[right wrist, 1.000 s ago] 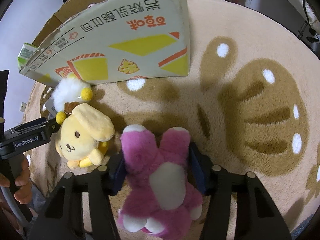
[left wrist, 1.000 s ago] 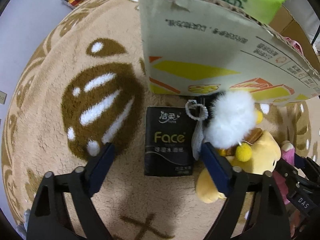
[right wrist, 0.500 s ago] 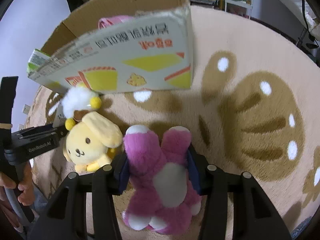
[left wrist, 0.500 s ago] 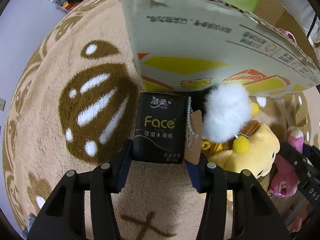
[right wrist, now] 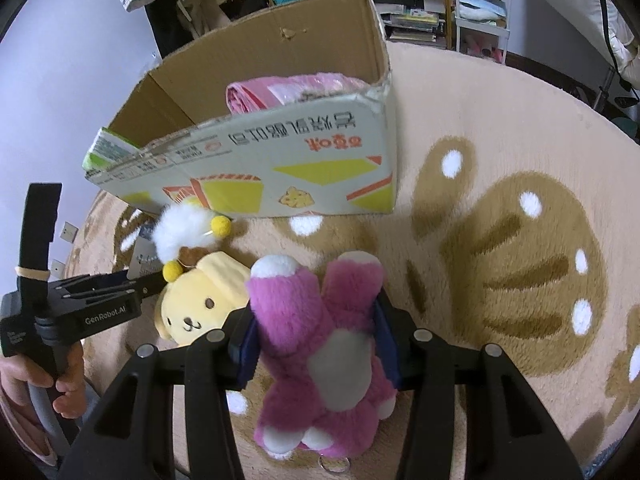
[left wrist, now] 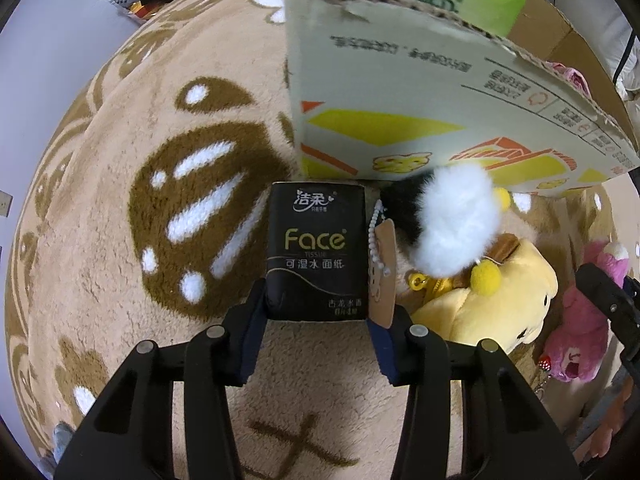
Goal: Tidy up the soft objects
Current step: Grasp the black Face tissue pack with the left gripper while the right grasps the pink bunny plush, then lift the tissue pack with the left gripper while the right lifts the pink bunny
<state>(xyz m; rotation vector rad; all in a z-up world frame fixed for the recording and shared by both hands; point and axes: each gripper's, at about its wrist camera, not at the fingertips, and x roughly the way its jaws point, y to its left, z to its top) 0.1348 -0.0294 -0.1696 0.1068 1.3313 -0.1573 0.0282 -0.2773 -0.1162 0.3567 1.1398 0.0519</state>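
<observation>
Left gripper (left wrist: 316,316): fingers narrowed onto one black tissue pack (left wrist: 316,250) lying on the rug (left wrist: 120,240). Right gripper (right wrist: 318,344): fingers clamp one pink plush (right wrist: 320,344). One yellow plush (right wrist: 200,300) lies beside one cardboard box (right wrist: 280,160).

The left gripper (left wrist: 316,316), wide open a second ago with the black tissue pack (left wrist: 317,254) lying loose between its fingers (left wrist: 253,334), has closed so both now press the pack's sides. The right gripper (right wrist: 316,332) has lifted the pink plush (right wrist: 320,344), bringing the cardboard box (right wrist: 280,168) interior into view
</observation>
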